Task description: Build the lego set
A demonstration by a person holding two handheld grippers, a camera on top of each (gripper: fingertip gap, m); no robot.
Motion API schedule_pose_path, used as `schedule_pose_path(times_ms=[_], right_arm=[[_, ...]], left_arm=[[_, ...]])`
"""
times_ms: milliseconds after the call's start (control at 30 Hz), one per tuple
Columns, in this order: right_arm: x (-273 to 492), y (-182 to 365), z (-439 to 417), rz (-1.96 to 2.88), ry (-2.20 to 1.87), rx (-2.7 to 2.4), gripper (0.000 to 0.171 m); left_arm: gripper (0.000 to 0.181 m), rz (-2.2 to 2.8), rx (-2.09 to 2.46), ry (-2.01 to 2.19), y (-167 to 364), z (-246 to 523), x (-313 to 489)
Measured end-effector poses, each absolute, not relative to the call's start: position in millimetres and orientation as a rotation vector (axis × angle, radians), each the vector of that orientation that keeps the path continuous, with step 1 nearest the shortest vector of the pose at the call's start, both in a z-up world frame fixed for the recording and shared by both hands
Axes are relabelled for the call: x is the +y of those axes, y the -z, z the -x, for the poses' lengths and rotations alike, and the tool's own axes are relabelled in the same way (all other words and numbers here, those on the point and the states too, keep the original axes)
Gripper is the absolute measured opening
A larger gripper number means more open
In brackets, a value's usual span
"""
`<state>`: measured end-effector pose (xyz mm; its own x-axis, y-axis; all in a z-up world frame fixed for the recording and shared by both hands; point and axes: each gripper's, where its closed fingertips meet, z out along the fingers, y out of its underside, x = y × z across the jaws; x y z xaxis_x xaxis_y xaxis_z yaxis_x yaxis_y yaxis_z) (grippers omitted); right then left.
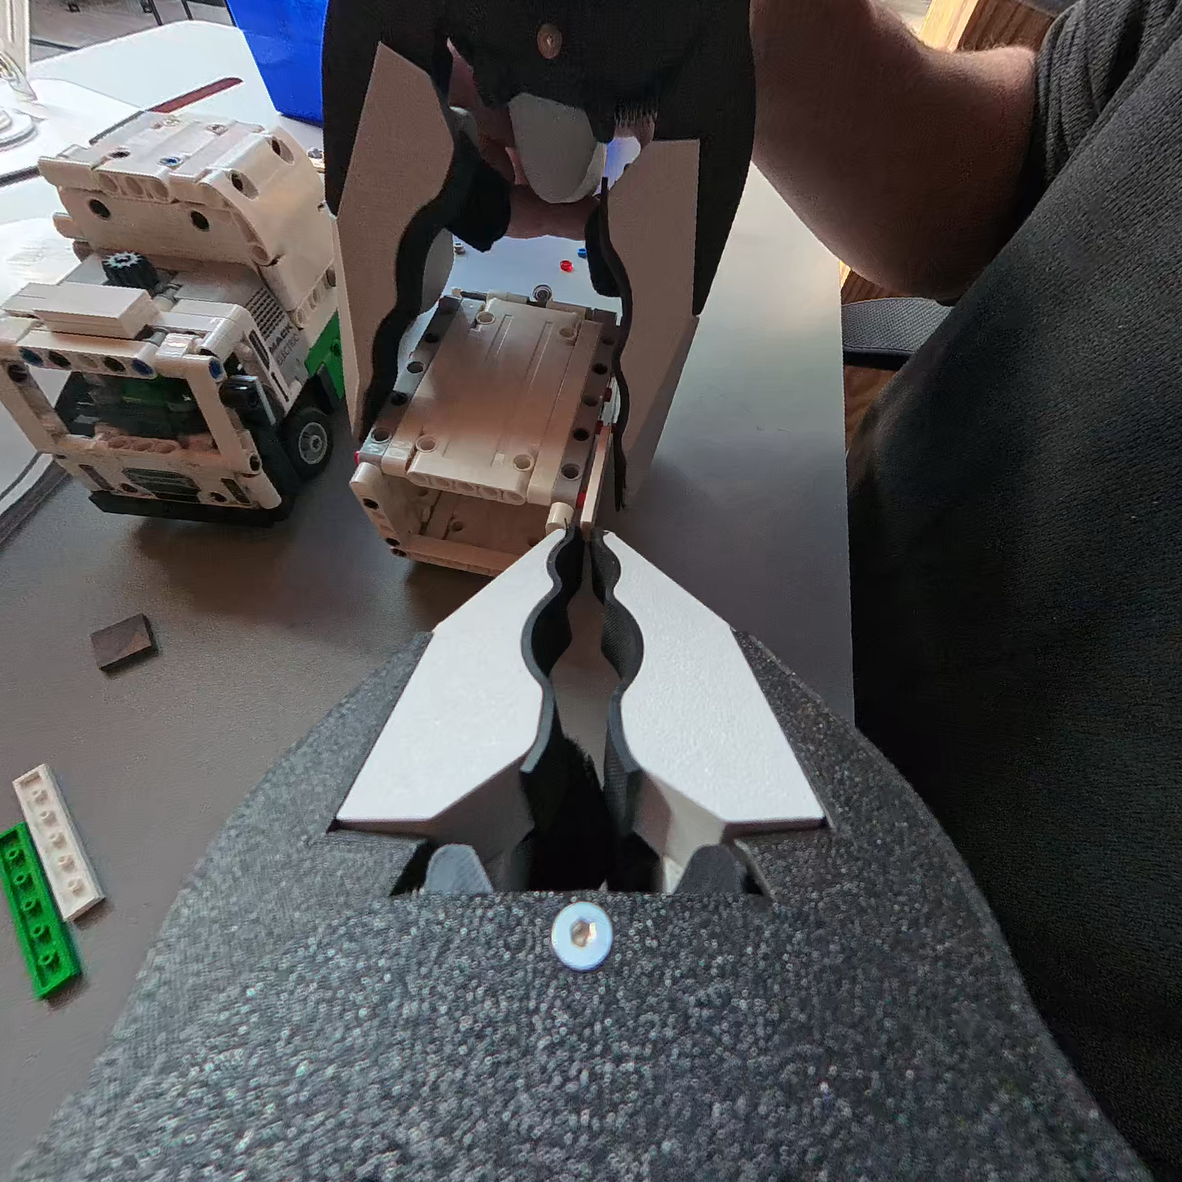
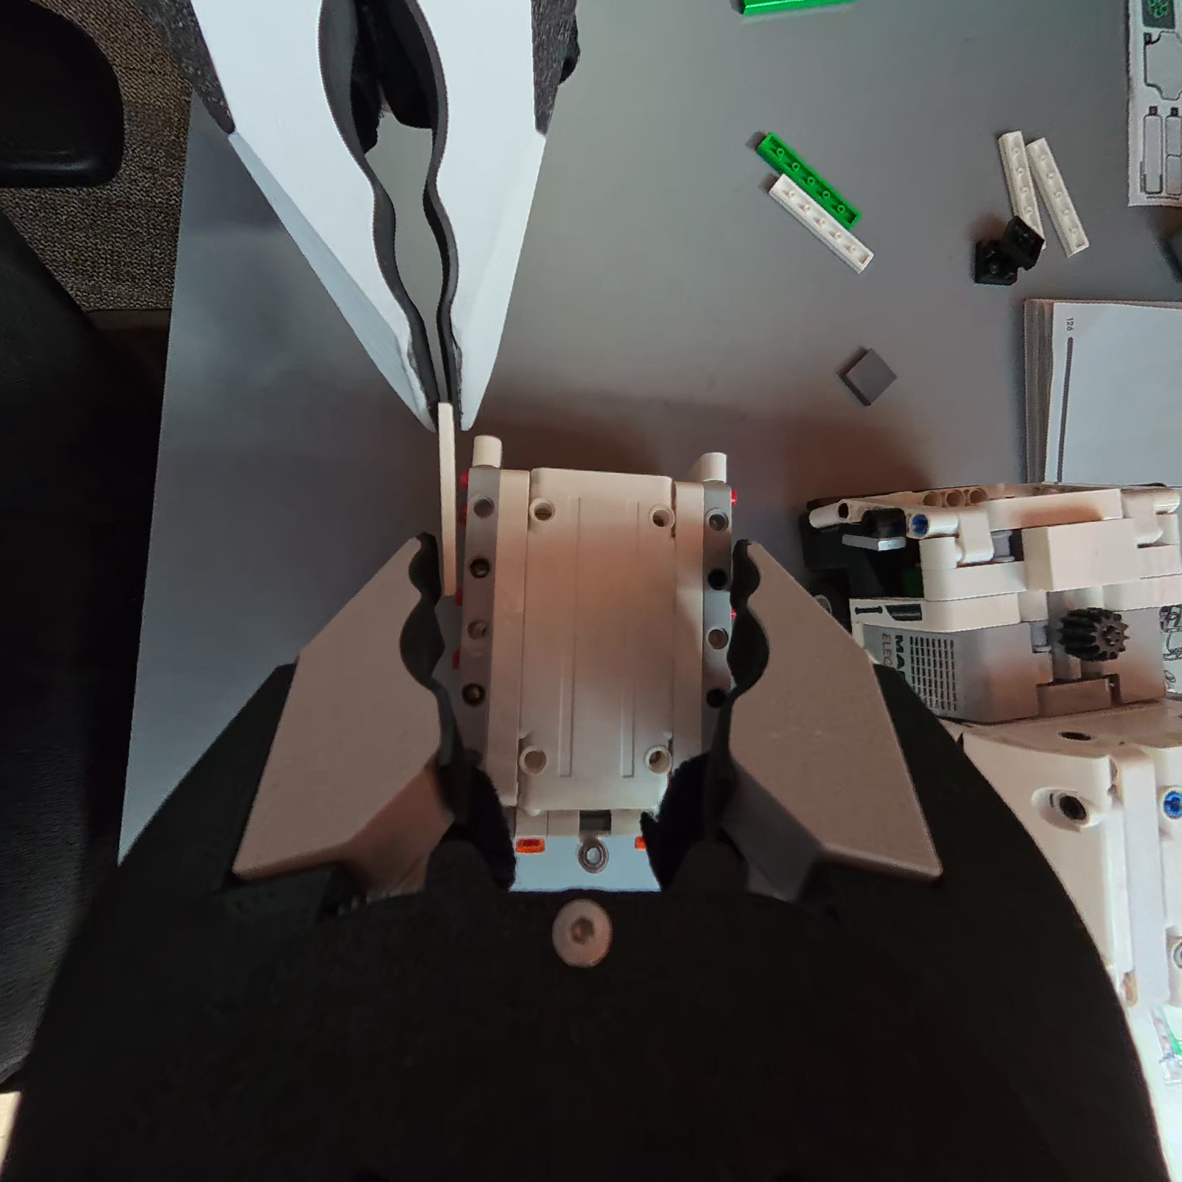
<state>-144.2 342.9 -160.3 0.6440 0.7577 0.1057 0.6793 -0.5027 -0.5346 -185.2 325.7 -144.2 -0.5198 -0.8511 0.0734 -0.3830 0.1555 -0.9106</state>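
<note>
Table (image 2: 639,288): smooth, matt grey surface.
Box assembly (image 2: 595,627): smooth, slightly glossy white plastic.
Left gripper (image 1: 579,534): grainy black shell, matt white fingers.
Booklet (image 2: 1113,390): paper.
Green plate (image 2: 809,180): glossy plastic.

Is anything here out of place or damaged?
Nothing stands out. The right gripper clamps the white box, the left gripper holds a thin white plate along its side. Loose pieces lie flat on the table.
</note>
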Motion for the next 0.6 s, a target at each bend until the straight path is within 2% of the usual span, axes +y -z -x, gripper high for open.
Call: schedule_pose_path(times_ms=[600], right_arm=[[340.6,161.2,141.4,2.326,-0.15,-1.148,0.09]], left_arm=[[0.001,1.151,1.967,1.315,143.8,181.8,320.8]])
